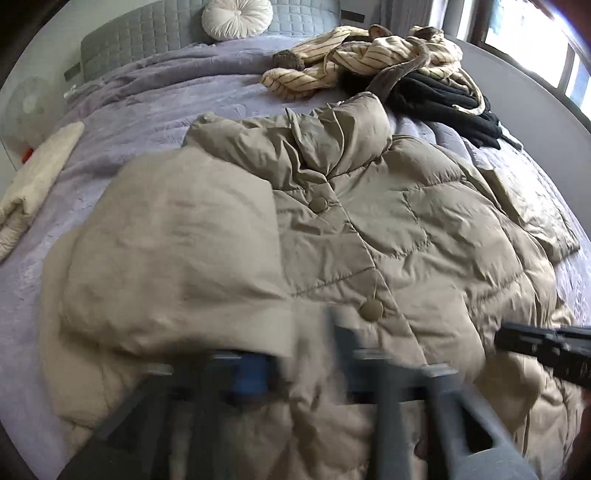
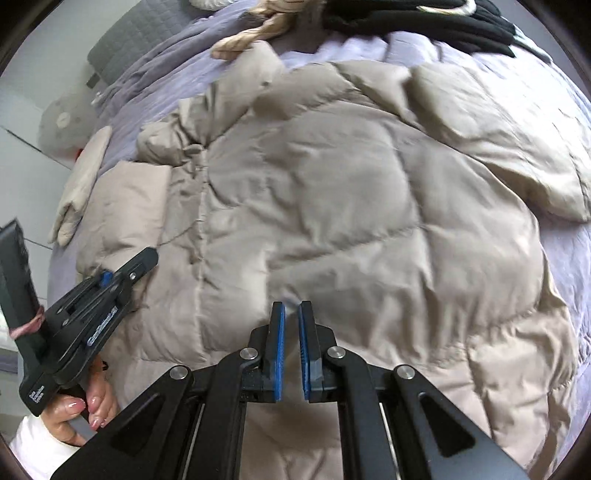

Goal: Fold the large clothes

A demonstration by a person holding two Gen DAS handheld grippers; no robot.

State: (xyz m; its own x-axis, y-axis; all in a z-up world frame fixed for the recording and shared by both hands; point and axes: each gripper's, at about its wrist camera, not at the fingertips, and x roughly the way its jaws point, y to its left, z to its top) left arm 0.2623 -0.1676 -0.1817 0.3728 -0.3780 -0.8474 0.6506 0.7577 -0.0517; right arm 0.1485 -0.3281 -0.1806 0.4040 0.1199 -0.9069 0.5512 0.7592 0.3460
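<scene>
A large beige puffer coat [image 1: 388, 229] lies spread on the lilac bedspread [image 1: 155, 110], front up, with round buttons [image 1: 371, 309] down its middle. One sleeve [image 1: 173, 243] is folded across the front on the left. My left gripper [image 1: 332, 373] hovers low over the coat's near hem. It is blurred, its fingers stand apart, and only coat fabric shows behind the gap. The right wrist view shows it side-on [image 2: 142, 264], held by a hand [image 2: 85, 406]. My right gripper [image 2: 291, 350] is shut with nothing between its blue pads [image 2: 277, 354], above the coat [image 2: 332, 184]. Its black tip [image 1: 546, 350] shows at the right.
At the far side of the bed lies a pile of cream striped clothing [image 1: 369, 55] on black garments [image 1: 450, 107]. A round white cushion [image 1: 236, 16] leans on the grey quilted headboard [image 1: 147, 40]. A cream folded cloth [image 1: 40, 177] lies at the left edge. A window [image 1: 535, 40] is at the far right.
</scene>
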